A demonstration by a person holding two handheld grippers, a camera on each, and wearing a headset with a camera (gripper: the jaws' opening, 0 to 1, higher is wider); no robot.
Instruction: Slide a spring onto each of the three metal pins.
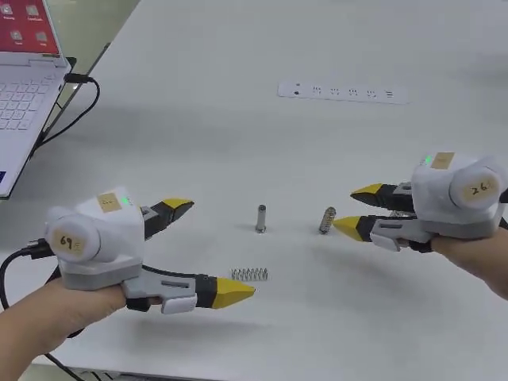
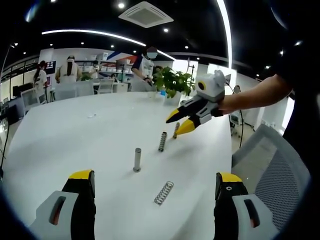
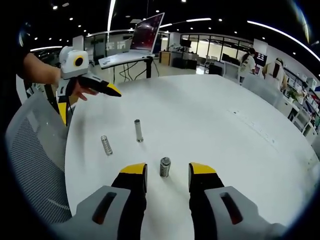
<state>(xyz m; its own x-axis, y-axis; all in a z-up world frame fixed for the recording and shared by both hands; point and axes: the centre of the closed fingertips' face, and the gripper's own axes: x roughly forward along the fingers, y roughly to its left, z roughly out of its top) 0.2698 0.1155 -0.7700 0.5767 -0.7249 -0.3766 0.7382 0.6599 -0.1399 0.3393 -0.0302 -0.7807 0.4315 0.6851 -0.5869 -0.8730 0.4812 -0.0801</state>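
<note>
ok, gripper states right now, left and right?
Left gripper: open, empty.
Right gripper: open, empty; spring-covered metal pin stands just at its jaws.

Table: broad white top [image 1: 238,159], glossy, running far back.
Left edge: open laptop [image 1: 24,63], red on its screen.
Far side: white power strip [image 1: 343,92], lying flat.
Ceiling: dark, with a square air vent [image 2: 146,14] and long light strips [image 2: 90,34].
Beyond: leafy potted plant [image 2: 172,82], grey mesh chair [image 2: 270,165], people [image 2: 69,70] standing at what look like desks.

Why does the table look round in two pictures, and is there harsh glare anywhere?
Left gripper view and right gripper view: fisheye lenses bow the table into a dome. Head view: undistorted, soft even light, no glare, a faint shadow under the left hand-held gripper.
</note>
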